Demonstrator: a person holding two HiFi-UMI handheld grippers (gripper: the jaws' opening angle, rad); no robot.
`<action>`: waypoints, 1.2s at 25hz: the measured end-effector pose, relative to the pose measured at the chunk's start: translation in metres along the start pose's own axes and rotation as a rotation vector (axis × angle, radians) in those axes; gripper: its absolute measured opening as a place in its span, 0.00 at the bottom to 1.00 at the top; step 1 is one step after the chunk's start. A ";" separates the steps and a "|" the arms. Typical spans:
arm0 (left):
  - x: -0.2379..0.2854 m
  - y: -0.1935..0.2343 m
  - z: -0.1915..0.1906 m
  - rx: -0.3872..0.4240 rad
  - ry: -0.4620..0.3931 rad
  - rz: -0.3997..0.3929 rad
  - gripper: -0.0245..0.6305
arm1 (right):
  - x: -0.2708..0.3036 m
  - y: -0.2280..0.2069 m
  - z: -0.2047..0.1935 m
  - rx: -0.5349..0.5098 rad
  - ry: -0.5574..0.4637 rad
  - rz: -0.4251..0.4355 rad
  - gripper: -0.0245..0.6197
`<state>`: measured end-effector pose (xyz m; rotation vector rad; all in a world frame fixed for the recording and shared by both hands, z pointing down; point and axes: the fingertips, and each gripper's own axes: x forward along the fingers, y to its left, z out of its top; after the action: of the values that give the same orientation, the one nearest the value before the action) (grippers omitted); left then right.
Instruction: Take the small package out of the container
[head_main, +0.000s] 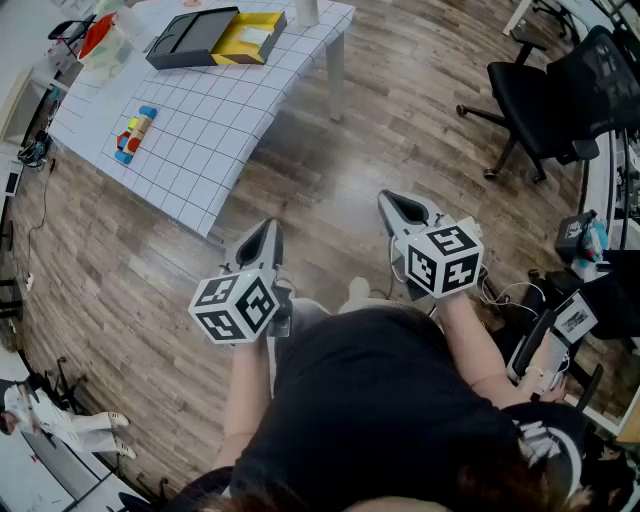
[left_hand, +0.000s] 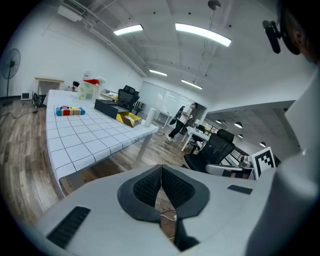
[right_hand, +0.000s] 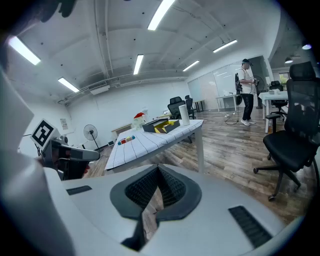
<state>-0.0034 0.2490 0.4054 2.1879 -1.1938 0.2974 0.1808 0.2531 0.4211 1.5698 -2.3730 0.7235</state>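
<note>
Nothing of the job has been started, as far as I can see. The person stands well back on the wood floor (head_main: 330, 170), with the tabletop (head_main: 210, 120) away at the upper left of the head view. Both tools are held out over bare floor, near nothing.

The left tool (head_main: 262, 235) has its jaws pressed together at the tips, with nothing between them. The right tool (head_main: 395, 205) is the same: jaws closed and empty.

The container (head_main: 200, 35) lies at the far end of the tabletop, in the top left of the frame. It is a flat dark box lying open, with a yellow half to its right. Its long axis runs nearly left to right across the picture, rising a little toward the right. A pale piece in the yellow half is probably the package (head_main: 257, 38), and it seems to lie along the same line; it is too small to be sure. Coloured blocks (head_main: 135, 133) sit apart from it, nearer the left edge.

Everything is still to do: the walk over, the reach in, the grip and the lift out.
</note>
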 end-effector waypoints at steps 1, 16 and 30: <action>0.002 -0.002 0.000 0.001 0.002 0.002 0.08 | -0.001 -0.002 0.000 0.006 -0.002 0.003 0.06; 0.008 -0.019 0.000 -0.007 -0.026 0.047 0.08 | -0.005 -0.016 -0.007 0.043 0.021 0.077 0.06; 0.011 -0.021 0.011 -0.020 -0.022 0.051 0.08 | 0.006 -0.023 0.002 0.079 0.018 0.090 0.06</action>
<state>0.0191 0.2438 0.3932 2.1508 -1.2605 0.2822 0.1992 0.2401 0.4286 1.4877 -2.4435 0.8562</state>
